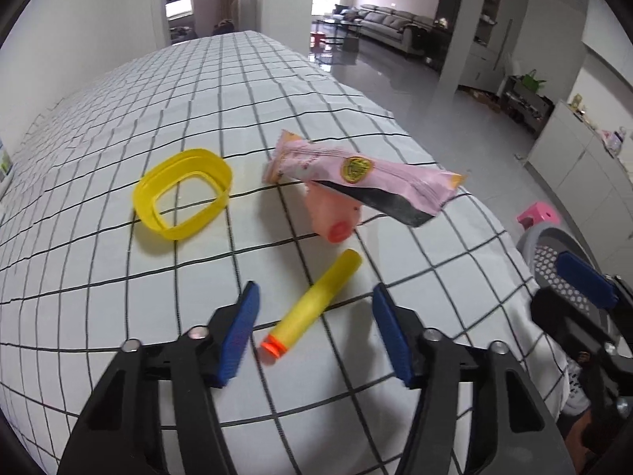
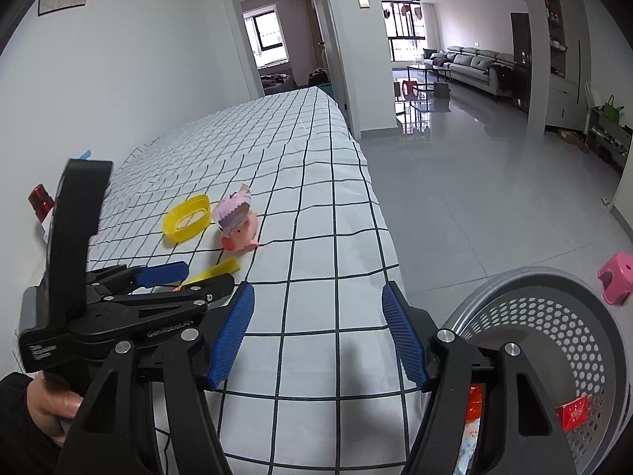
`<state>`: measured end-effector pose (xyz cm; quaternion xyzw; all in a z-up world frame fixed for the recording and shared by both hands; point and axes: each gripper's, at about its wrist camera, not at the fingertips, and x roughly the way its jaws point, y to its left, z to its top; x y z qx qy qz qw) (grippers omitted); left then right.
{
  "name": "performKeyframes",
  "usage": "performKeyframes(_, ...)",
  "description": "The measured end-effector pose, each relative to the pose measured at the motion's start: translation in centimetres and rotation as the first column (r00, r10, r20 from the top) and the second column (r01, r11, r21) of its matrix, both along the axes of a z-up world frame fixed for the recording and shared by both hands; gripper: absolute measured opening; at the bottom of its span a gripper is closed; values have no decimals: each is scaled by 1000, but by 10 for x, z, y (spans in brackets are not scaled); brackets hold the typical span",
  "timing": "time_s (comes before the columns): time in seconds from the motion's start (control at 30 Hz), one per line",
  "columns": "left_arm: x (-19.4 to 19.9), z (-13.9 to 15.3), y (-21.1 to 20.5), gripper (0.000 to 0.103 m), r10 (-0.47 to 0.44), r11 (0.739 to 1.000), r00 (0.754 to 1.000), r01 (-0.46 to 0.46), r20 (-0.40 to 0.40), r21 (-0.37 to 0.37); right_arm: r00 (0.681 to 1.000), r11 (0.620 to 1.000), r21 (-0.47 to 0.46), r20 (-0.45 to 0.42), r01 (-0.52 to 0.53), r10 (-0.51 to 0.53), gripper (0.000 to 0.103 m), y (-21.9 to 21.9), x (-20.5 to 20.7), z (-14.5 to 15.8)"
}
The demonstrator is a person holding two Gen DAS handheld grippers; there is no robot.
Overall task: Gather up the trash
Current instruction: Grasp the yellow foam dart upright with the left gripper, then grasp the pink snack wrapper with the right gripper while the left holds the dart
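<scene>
Left hand-held gripper tilted down, jaws apart; right hand-held gripper tilted down, jaws apart, empty.

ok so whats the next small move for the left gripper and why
Probably ease the left gripper down and close on the yellow foam dart: the dart lies between its open fingers, untouched, and the grey basket waits beside the table.

We look steeply down, close over the checked table; our right view sits lower at its edge, both sharing its clutter
</scene>
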<state>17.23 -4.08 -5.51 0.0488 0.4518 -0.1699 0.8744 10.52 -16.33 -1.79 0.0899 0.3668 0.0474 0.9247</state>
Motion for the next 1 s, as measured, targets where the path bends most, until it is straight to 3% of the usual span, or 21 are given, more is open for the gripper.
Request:
performKeyframes(0.13,-4,0,-6,23,-20,1000,1000,20,4,0,1000,1000,-9,-9,-1,1,64,4,3,-2)
performKeyframes(0.23,-7,-1,-5,17,-19,1000,1000,19,0,-11,1000,1000,-14,-11,0,0,64,6,3,-2)
performKeyframes(0.37,-12,-1,4,15,-8,1000,1000,8,9,-16,1000,1000,-19,-16,-1,1,64,9,4,0)
performKeyframes(0.6,-28,21,19,13,29,1000,994,-28,109,-6,1000,1000,-22,-8,-16,16,64,18,3,8)
performKeyframes(1.0,-31,35,67,13,133,991,972,-136,195,0,996,990,-112,23,-85,88,64,55,29,35)
